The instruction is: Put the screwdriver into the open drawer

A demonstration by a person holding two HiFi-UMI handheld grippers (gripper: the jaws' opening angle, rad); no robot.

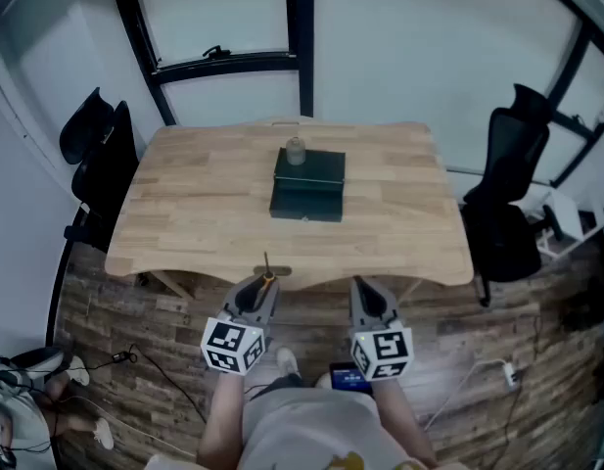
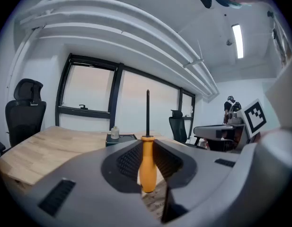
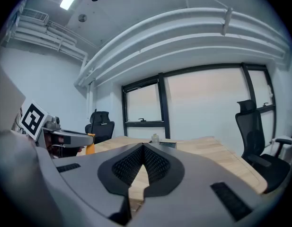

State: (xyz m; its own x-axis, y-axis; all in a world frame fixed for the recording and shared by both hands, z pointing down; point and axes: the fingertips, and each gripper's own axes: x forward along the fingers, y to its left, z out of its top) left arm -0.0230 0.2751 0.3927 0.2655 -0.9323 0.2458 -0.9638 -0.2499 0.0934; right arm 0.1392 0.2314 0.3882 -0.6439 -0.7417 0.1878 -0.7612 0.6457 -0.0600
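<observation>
Looking down from the head view, where is the screwdriver (image 1: 267,273)?

It is clamped in the left gripper (image 1: 263,288) at the near edge of the table (image 1: 204,213), with its shaft pointing far. It points toward the dark drawer box (image 1: 307,199) at the table's middle. A small jar (image 1: 296,151) sits on the box's far top. The right gripper (image 1: 366,292) hangs just to the right, also short of the table.

And the left gripper view?

The jaws are clamped on the orange handle, and the shaft stands free beyond them. I judge that grip leaves the tip free to lead into the drawer. The box is far ahead, well apart.

Right gripper view?

The jaws are pressed together with nothing between them. It looks idle, probably kept aside so the path stays open.

Is the drawer open?

Its near part looks drawn out, but I cannot be sure.
</observation>
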